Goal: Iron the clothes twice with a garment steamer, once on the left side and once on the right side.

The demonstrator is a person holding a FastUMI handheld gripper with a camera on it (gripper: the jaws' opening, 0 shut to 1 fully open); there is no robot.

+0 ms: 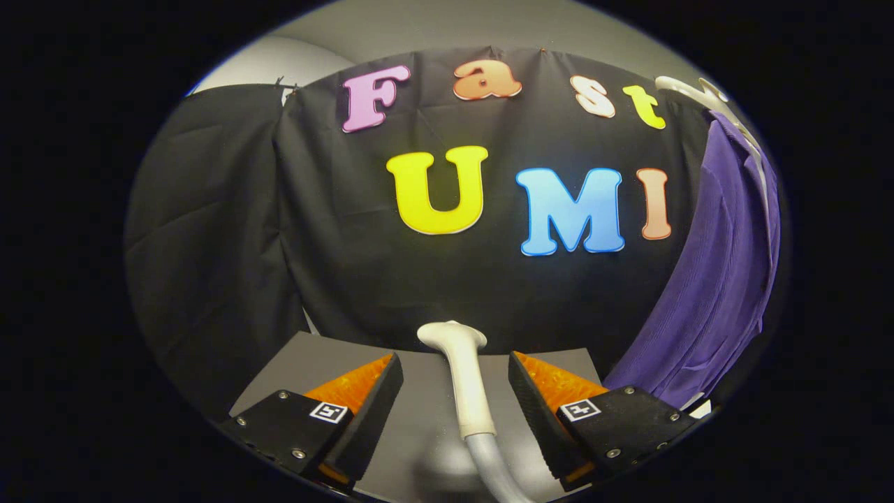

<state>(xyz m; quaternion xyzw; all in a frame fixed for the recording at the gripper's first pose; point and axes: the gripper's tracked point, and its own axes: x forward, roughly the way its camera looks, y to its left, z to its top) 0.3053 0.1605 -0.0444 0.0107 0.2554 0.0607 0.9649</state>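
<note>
A white garment steamer (466, 377) lies on the grey table (419, 419), its handle running back between my two fingers and its head just beyond their tips. A grey hose (492, 464) leads from the handle toward me. My gripper (454, 374) stands open, with a gap on each side of the handle and neither finger touching it. A purple shirt (719, 279) hangs on a white hanger (698, 91) to the right, beyond the right finger.
The black cloth wall (279, 244) stands close behind the table's far edge. The purple shirt's hem hangs down near the table's right corner.
</note>
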